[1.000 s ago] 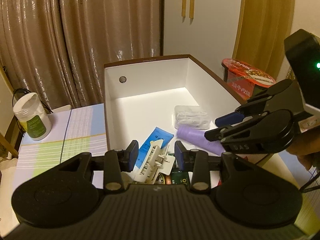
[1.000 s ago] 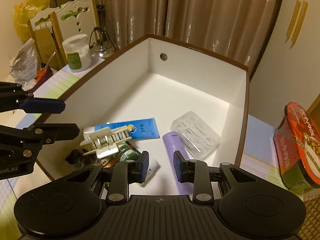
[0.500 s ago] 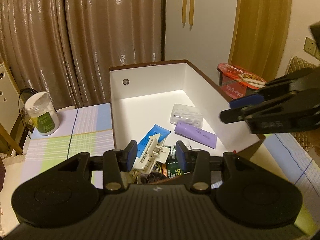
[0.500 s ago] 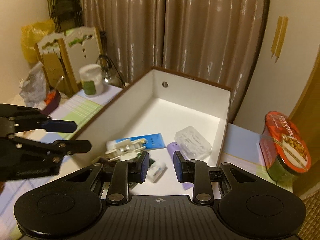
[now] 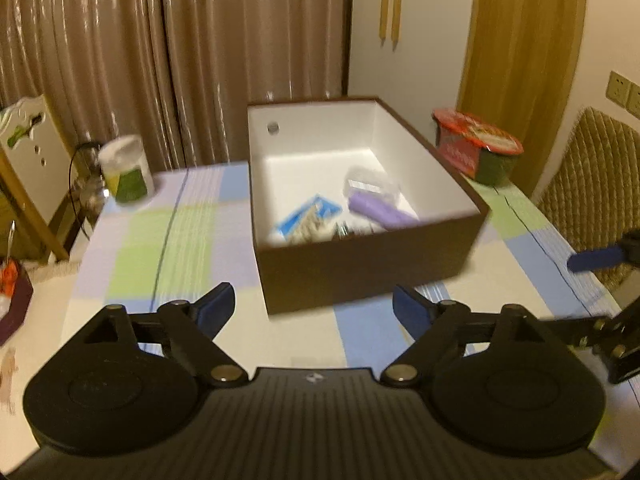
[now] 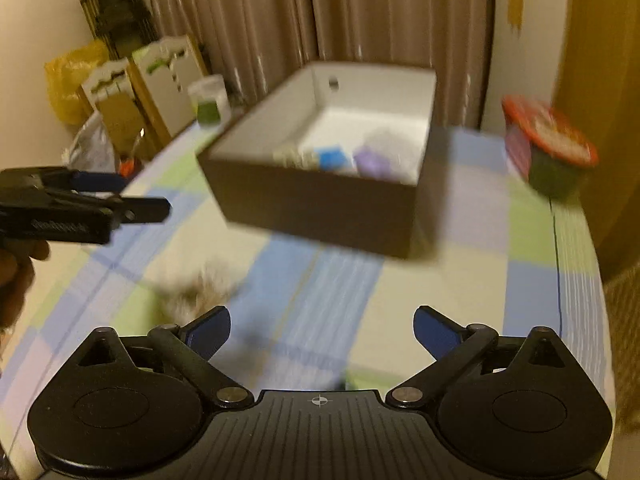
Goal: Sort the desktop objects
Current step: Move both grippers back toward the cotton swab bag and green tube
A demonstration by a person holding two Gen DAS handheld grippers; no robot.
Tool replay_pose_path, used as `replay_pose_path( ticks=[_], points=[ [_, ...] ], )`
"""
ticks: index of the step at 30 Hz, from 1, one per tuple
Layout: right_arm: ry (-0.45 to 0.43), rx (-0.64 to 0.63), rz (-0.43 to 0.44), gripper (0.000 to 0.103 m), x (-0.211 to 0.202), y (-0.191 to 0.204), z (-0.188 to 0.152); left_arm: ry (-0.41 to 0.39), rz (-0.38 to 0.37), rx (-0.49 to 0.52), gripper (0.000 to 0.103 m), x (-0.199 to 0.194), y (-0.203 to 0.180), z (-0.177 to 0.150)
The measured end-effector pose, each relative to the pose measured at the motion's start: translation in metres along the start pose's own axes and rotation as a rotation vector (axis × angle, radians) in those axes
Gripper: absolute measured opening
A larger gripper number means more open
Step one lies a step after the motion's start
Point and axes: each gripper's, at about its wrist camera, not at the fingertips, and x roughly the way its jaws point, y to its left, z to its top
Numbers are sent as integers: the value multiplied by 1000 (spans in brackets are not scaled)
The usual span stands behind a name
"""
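A brown box [image 5: 360, 268] with a white inside stands on the checked tablecloth. In it lie a purple tube [image 5: 380, 212], a blue tube [image 5: 312, 216], a clear case [image 5: 368, 180] and other small items. My left gripper [image 5: 314, 310] hovers over the cloth in front of the box, its jaws opening wide with nothing between them. My right gripper [image 6: 322, 330] is also back from the box [image 6: 320, 208], its jaws opening and empty. Each shows in the other's view: the right gripper [image 5: 580, 292] at the right edge, the left gripper [image 6: 136, 194] at the left edge.
A red-lidded noodle cup [image 5: 476, 152] stands right of the box, and a white jar [image 5: 124, 172] stands at the back left. A blurred pale fluffy thing [image 6: 200, 296] lies on the cloth near my right gripper. Chairs and curtains stand behind the table.
Both grippers have drawn back from above the box's contents to the cloth in front of it. Both pairs of jaws went from nearly shut to spread wide.
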Motion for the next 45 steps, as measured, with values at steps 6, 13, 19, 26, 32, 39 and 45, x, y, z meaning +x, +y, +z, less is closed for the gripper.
replay_pose_path(
  ticks=[6, 13, 19, 26, 32, 39, 45],
  points=[
    [139, -12, -7, 100, -5, 3, -44, 80, -14, -25, 89, -18, -15, -42],
    [174, -4, 2, 101, -15, 2, -68, 167, -10, -23, 90, -29, -29, -77],
    [165, 4, 0, 101, -21, -1, -72, 191, -6, -32, 93, -37, -33, -91],
    [164, 3, 1, 101, -24, 1, -75, 199, -13, -32, 93, -40, -37, -96],
    [165, 5, -6, 101, -25, 2, -76, 195, -22, -28, 93, -40, -37, -95],
    [169, 10, -13, 101, -26, 2, -75, 197, -25, -23, 93, -38, -34, -94],
    [172, 14, -19, 101, -24, 1, -74, 202, -26, -18, 93, -34, -29, -94]
  ],
)
